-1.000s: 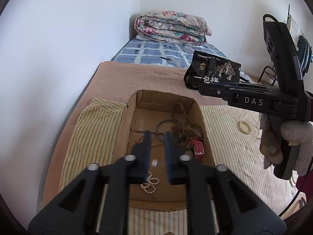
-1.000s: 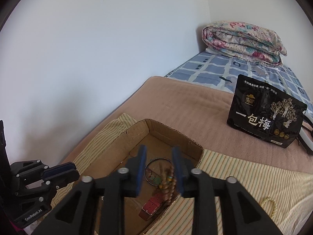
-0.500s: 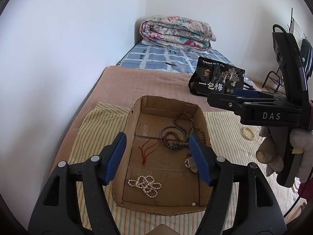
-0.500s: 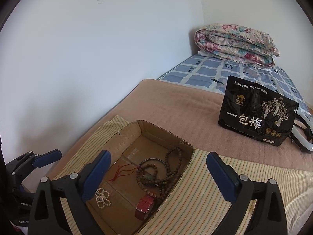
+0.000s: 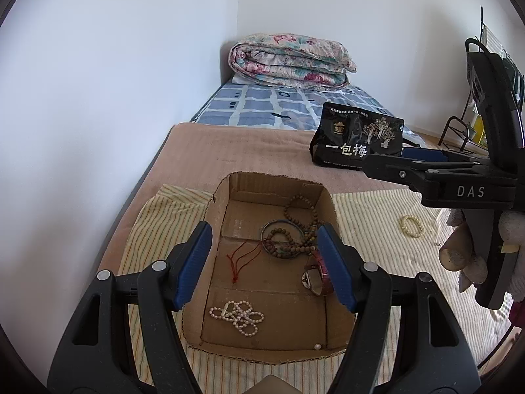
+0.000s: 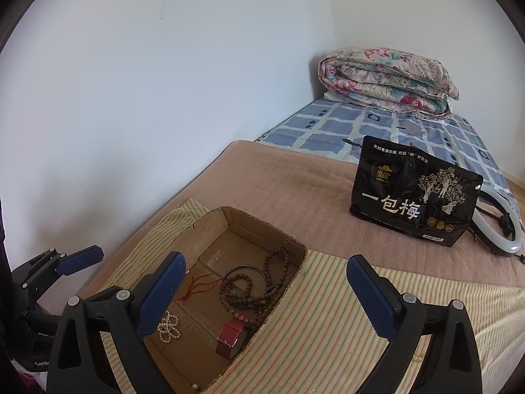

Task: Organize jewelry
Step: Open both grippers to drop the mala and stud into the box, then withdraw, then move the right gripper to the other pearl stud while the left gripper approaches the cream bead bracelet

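An open cardboard box (image 5: 216,203) (image 6: 210,220) sits on a striped cloth on the bed. Inside lie a white pearl string (image 5: 238,317) (image 6: 169,328), a red cord (image 5: 241,261), brown bead strands with a dark bangle (image 5: 288,233) (image 6: 252,289), and a red-strapped watch (image 5: 316,272) (image 6: 233,336). A pale bead bracelet (image 5: 411,226) lies on the cloth right of the box. My left gripper (image 5: 264,264) is open and empty above the box. My right gripper (image 6: 264,298) is open and empty over the box's right edge.
A black snack bag (image 5: 356,139) (image 6: 413,193) stands behind the box on the brown blanket. A folded floral quilt (image 5: 288,62) lies at the far end. A white wall runs along the left. A white ring light (image 6: 498,229) lies beside the bag.
Both grippers opened from shut to wide open. The pearl string left my left gripper and now lies in the box. The left gripper drew back slightly.
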Available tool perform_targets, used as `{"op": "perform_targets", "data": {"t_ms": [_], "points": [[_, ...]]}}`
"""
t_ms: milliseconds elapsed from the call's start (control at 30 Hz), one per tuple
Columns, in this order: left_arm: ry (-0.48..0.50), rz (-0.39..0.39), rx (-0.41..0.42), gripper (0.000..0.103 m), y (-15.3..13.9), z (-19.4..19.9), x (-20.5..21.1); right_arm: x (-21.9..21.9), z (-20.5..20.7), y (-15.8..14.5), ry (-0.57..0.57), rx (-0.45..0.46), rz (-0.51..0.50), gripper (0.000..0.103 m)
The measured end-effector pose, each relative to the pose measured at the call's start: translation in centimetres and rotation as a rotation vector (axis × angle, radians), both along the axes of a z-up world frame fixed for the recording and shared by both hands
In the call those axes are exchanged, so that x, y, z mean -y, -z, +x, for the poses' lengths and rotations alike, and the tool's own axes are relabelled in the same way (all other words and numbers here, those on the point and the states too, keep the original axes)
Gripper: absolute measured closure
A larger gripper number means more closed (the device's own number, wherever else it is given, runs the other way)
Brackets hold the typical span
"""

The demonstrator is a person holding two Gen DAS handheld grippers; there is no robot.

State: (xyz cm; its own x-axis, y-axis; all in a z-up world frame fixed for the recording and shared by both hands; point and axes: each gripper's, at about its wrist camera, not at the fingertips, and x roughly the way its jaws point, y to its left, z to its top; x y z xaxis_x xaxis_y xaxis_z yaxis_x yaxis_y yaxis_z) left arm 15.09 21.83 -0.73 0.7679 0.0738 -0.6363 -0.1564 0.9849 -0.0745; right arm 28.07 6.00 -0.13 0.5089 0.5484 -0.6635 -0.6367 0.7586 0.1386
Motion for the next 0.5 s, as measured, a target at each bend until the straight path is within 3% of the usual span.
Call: {"op": "perform_targets", "data": {"t_ms": [500], "points": [[0.055, 0.037, 0.049, 0.034, -2.5, 0.3, 3.6, 4.8, -0.5, -1.9, 0.039, 0.034, 0.021, 0.003]]}}
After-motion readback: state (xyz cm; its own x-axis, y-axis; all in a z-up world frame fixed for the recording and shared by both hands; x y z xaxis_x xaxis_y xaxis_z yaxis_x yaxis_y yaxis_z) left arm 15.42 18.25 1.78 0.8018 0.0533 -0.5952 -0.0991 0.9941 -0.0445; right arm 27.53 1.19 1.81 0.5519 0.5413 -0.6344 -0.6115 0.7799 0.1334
